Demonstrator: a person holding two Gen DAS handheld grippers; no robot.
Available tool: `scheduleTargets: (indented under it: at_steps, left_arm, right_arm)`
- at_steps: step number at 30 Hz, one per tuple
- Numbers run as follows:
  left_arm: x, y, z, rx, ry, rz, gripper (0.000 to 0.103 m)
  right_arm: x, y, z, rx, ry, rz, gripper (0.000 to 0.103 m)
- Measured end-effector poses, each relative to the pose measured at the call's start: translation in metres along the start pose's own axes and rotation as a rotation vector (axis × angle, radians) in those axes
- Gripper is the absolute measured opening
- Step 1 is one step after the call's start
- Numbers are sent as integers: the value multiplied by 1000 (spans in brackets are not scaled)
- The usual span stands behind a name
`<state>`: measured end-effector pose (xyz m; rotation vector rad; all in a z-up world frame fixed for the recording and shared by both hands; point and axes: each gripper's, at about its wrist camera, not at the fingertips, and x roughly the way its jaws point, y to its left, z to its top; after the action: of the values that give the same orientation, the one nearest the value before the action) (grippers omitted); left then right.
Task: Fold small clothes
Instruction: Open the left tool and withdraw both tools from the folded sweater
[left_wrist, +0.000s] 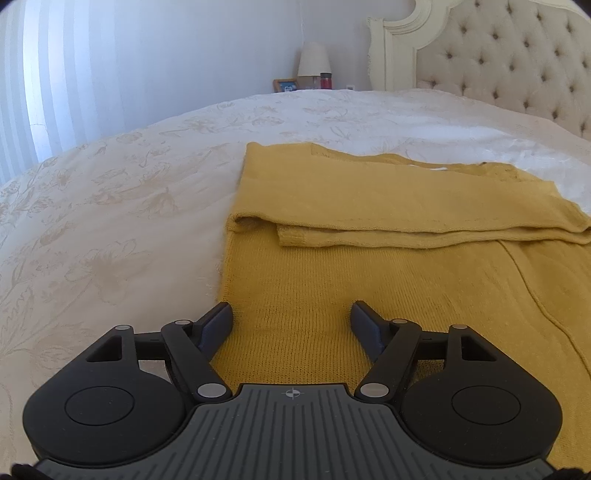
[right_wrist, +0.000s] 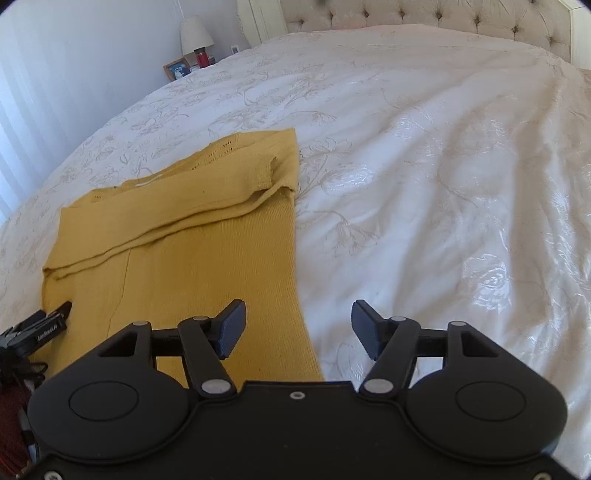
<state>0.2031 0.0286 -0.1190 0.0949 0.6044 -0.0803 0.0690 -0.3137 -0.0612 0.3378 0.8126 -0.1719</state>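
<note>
A mustard-yellow knit top (left_wrist: 369, 266) lies flat on the bed, its sleeves folded across the upper part. It also shows in the right wrist view (right_wrist: 192, 243). My left gripper (left_wrist: 291, 317) is open and empty, low over the garment's near left edge, its left fingertip at the edge. My right gripper (right_wrist: 298, 320) is open and empty over the garment's near right edge, one finger above the cloth and one above the bedspread. The left gripper's tip shows in the right wrist view (right_wrist: 55, 314) at the garment's left side.
The white floral bedspread (right_wrist: 424, 166) spreads wide to the right and beyond the garment. A tufted headboard (left_wrist: 517, 62) stands at the back. A nightstand with a lamp (left_wrist: 314, 61), a red cup and a photo frame is far behind. Curtains hang at the left.
</note>
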Motion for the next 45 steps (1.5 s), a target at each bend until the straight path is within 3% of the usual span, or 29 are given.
scheduleTargets:
  at_steps: [5,9,16,19,25,32,36,45]
  left_arm:
    - [-4,-2,4,28,26,-19,73]
    - [-21,1,-1,56,67,-76,74]
    - [-92,23,-15,22,145,-144,73]
    - [-121,42,-22,-49,168,-157,73]
    - [-155,64,-41,-41,197,-164,73]
    - [-162,76,-72,-74,306,-209,73]
    - [-161,75,-80,-77,304,-198,74]
    - [-147,63,-80,-54,309,-218,79]
  right_arm:
    - [-14,0,-22,-34,51,21,68]
    - [-22,0,-35,-61,75,28,68]
    - [-41,-9,-31,-46,73,65,69]
    - [-47,-15,-31,-47,105,84,69]
    - [-53,-27,-34,-22,191,109,70]
    - [-42,-24,-40,-35,298,125,71]
    - [-27,-20,-46,-36,385,114,71]
    - [-17,-25,-52,10,457,124,72]
